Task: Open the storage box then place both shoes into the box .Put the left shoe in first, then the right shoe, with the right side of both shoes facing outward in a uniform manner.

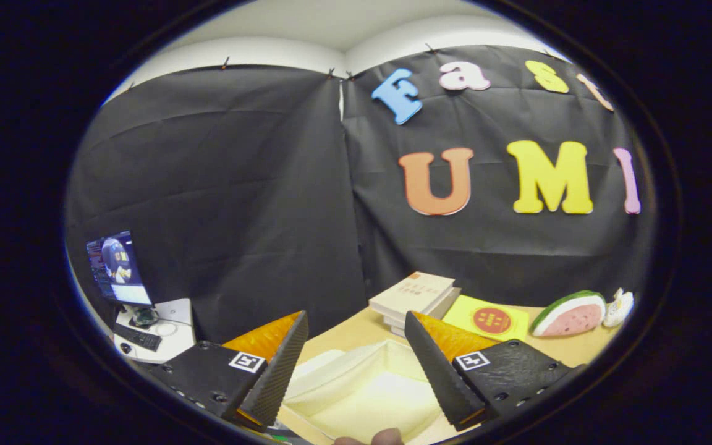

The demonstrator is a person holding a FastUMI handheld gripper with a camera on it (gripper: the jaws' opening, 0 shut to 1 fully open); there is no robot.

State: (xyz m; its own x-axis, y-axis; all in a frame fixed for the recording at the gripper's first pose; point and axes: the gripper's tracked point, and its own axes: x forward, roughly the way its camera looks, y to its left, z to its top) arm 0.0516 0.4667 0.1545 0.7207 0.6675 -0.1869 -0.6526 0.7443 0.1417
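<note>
My gripper [356, 327] is open, its two fingers spread wide with nothing held. Between and below the fingers sits a pale cream storage box [362, 386] on the wooden table [347, 334]; whether it is open or lidded I cannot tell. A fingertip of a person's hand [387, 437] shows at the box's near edge. No shoe can be made out near the fingers.
Beyond the fingers lies a stack of books [415, 295], a yellow-green card with a red round mark [486, 318], a watermelon-slice toy [569, 314] and a small white object [618, 307]. Off to the left, a monitor [118, 269] and keyboard [136, 337] stand on a white side table.
</note>
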